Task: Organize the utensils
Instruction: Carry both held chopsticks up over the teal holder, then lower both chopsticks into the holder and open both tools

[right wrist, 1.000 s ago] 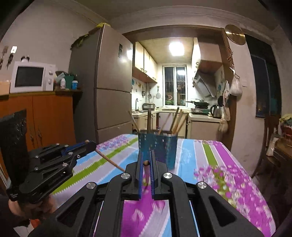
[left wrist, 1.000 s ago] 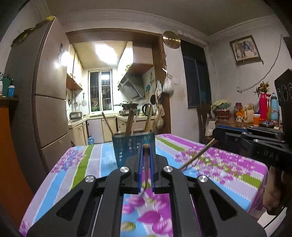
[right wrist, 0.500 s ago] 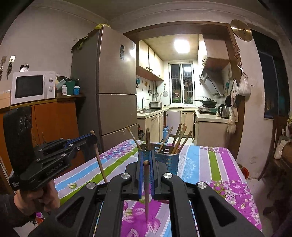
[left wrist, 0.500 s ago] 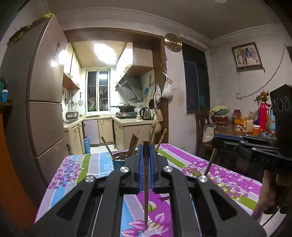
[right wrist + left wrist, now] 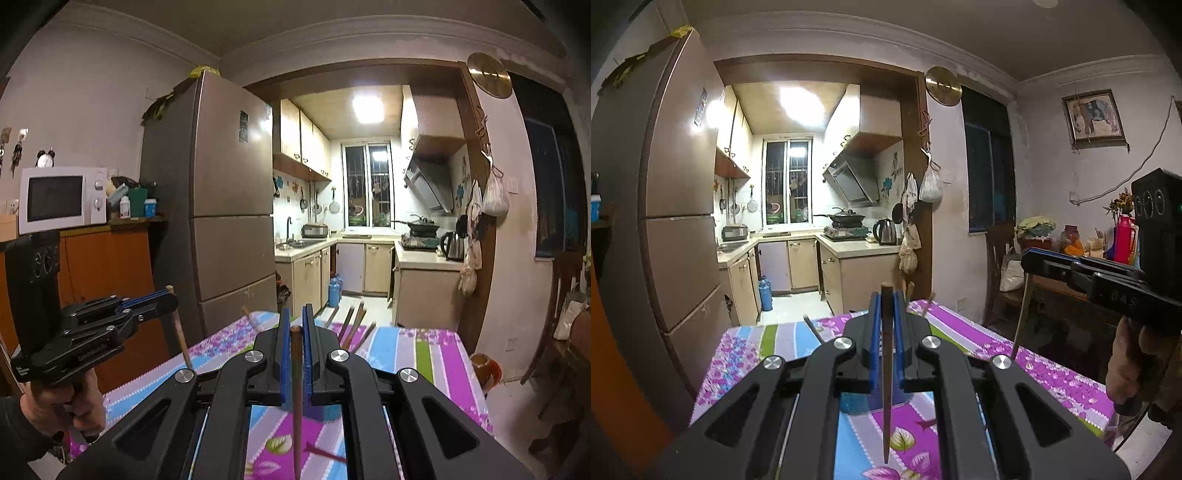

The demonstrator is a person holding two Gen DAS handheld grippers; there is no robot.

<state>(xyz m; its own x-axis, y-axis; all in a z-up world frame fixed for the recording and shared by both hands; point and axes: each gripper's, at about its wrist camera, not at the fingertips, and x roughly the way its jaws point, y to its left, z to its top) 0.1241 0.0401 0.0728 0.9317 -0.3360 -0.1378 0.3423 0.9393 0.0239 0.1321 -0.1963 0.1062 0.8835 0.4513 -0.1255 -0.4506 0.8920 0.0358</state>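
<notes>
Lifting both tools, we have pulled the sticks up off the table. Our left gripper [image 5: 886, 314] is squeezed tight on one chopstick [image 5: 886, 387] that hangs straight down. Our right gripper [image 5: 294, 332] pinches another chopstick [image 5: 296, 406] the same way. The blue holder [image 5: 325, 411] now sits low, right under the tool tips, mostly hidden, we think. Next, we can drop them in.
</notes>
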